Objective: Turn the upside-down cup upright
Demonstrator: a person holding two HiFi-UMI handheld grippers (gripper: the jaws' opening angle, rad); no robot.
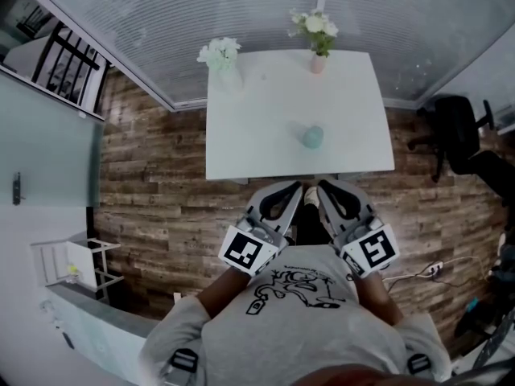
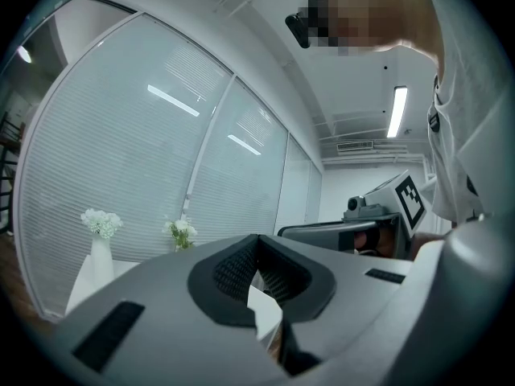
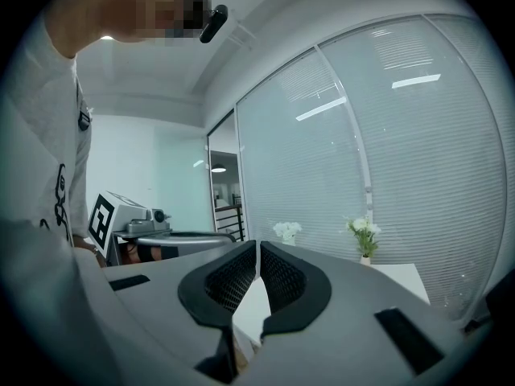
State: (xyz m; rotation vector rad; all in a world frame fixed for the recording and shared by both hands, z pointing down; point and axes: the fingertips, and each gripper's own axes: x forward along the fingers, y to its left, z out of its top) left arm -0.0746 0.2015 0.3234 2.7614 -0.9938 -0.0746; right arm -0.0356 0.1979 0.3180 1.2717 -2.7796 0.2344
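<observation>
Smooth white square counter [image 1: 257,143] above rough wood-plank floor [image 1: 153,183]; right of its middle, small pale-teal upside-down cup [image 1: 313,137], rounded like a dome. Left gripper [image 1: 298,190] and right gripper [image 1: 322,187], grey shells with ribbed black pads [image 2: 233,270], clenched empty side by side off the near edge, apart from the cup.

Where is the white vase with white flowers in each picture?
Head view: the white vase stands at the table's far left corner.
Left gripper view: the white vase is at the far left, low.
Right gripper view: the white vase is just right of centre.
Shared landmark: the second vase, always to its right.
</observation>
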